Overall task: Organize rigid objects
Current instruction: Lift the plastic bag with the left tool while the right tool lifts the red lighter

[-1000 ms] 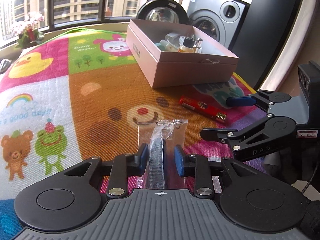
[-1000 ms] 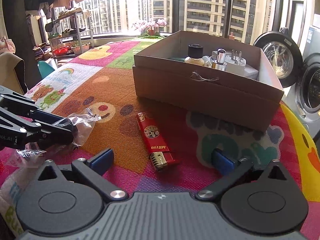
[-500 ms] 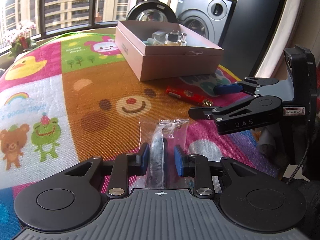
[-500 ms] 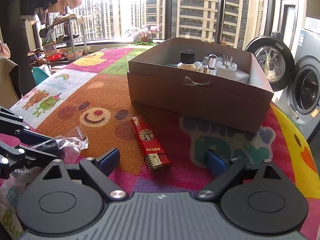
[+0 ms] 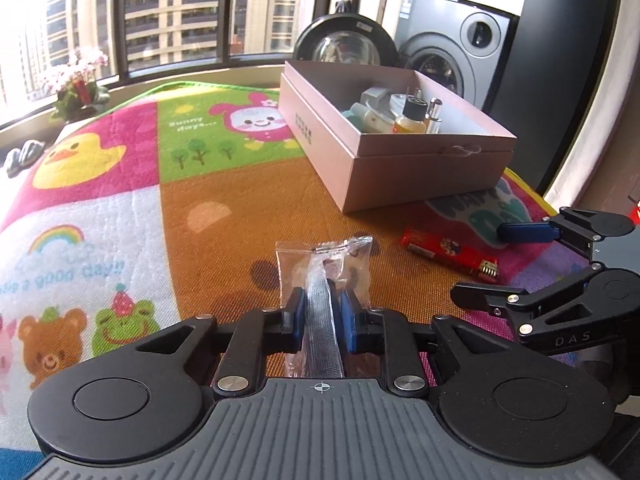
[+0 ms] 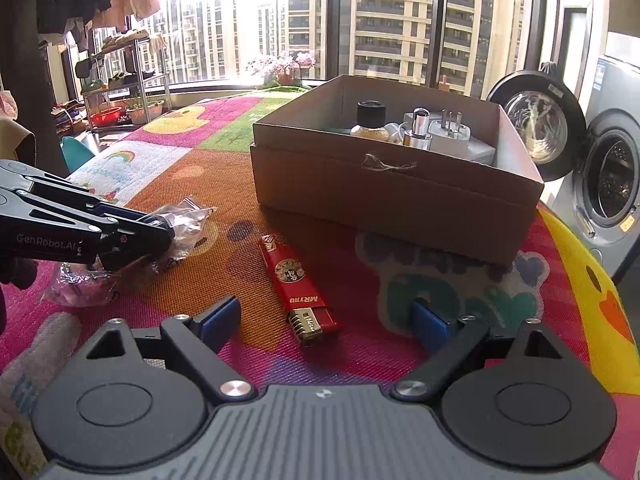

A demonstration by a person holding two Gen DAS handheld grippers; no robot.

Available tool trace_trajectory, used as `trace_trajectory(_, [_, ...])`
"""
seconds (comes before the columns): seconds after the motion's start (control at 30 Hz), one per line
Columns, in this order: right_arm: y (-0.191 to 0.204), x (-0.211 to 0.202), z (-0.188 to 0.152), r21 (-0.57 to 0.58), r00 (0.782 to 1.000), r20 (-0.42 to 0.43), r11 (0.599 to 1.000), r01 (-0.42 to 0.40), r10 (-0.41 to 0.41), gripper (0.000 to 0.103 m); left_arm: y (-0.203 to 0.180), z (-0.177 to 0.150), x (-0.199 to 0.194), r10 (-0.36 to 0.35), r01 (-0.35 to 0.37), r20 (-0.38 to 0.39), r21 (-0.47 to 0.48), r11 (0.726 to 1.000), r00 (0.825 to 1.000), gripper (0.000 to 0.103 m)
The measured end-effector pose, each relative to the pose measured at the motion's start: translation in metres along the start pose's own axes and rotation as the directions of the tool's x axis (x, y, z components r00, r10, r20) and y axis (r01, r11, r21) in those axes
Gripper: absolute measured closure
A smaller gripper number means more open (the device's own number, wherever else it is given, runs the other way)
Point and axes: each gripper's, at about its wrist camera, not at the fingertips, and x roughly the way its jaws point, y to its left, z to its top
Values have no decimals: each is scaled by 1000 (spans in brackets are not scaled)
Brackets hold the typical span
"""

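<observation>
My left gripper (image 5: 323, 312) is closing on the clear plastic bag (image 5: 326, 268); my right gripper (image 6: 326, 320) stands wide with nothing in it.

I can't make out what the bag holds, and its near end hides under the tool. The red lighter (image 6: 298, 286) lies on the cartoon mat (image 5: 120, 208) between the bag and the open box (image 6: 400, 188), washing machine (image 5: 460, 52) and windows (image 6: 384, 20) beyond.
</observation>
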Motion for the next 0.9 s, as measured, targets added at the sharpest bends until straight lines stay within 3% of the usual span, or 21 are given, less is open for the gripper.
trace_trajectory(0.17, [0, 0, 0, 0, 1000, 0, 1000, 0, 0, 12, 0, -12, -27, -17, 17, -9, -9, 1000, 1000, 79])
trace_trajectory(0.43, [3, 0, 2, -17, 1000, 6, 1000, 5, -5, 16, -8, -18, -16, 36, -38, -44, -39, 999, 998, 73])
trace_trajectory(0.53, [10, 4, 8, -77, 1000, 21, 997, -11, 12, 38, -18, -20, -15, 73, -73, -37, -6, 997, 997, 70])
trace_trajectory(0.6, [9, 10, 17, -64, 999, 2, 997, -41, 41, 53, -21, -23, -15, 88, -88, -25, 15, 996, 996, 70])
trace_trajectory(0.67, [8, 15, 25, -43, 998, -18, 998, -53, 52, 63, -22, -24, -16, 89, -89, -20, 19, 996, 996, 70])
trace_trajectory(0.7, [9, 15, 26, -52, 998, -24, 997, -54, 53, 76, -21, -24, -16, 86, -86, -19, 14, 996, 996, 70])
trace_trajectory(0.9, [17, -3, 20, -88, 995, -70, 993, -77, 71, 80, -18, -23, -16, 74, -74, -20, 3, 997, 997, 70])
